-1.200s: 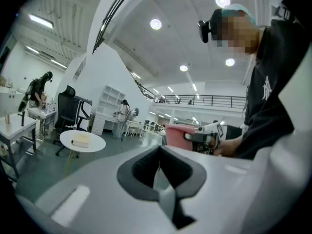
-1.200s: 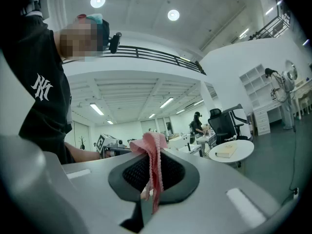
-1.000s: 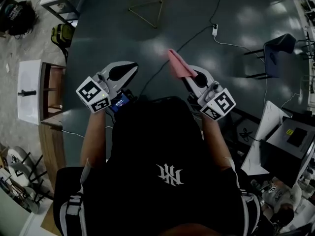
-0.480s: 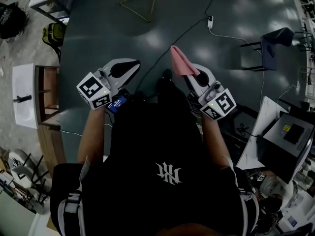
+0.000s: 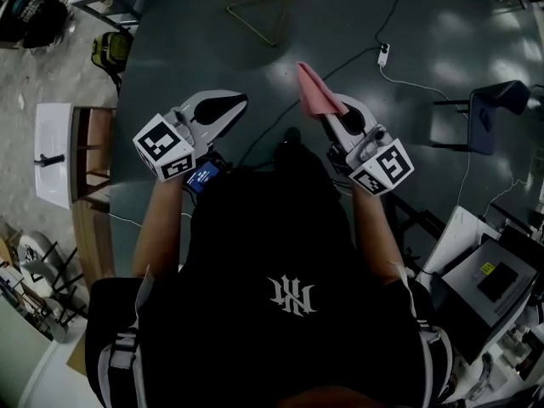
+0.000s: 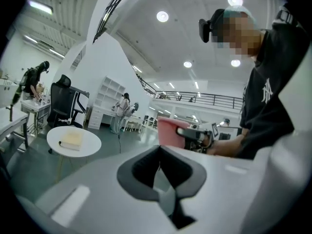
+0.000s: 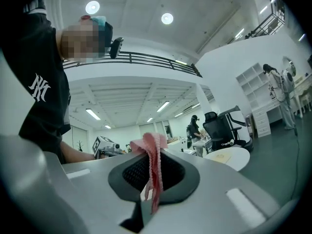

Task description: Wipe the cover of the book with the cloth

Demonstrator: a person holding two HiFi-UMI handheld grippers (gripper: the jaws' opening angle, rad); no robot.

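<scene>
The right tongs (image 5: 326, 111) pinch the pink cloth (image 5: 313, 93). The left tongs (image 5: 231, 104) are shut on nothing. The book (image 6: 72, 139) lies on the table (image 6: 93, 141), well away from the tongs. The floppy cloth could slip out on the way there.

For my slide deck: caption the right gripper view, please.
Right gripper shut on a pink cloth, a round white table beyond.

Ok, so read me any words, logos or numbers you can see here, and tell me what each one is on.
"NY", interlocked white monogram, on the person's black shirt.
Small blue screen: too small to read.
Yellow label on the grey box: too small to read.
Marker cubes: square patterns, no words.
</scene>
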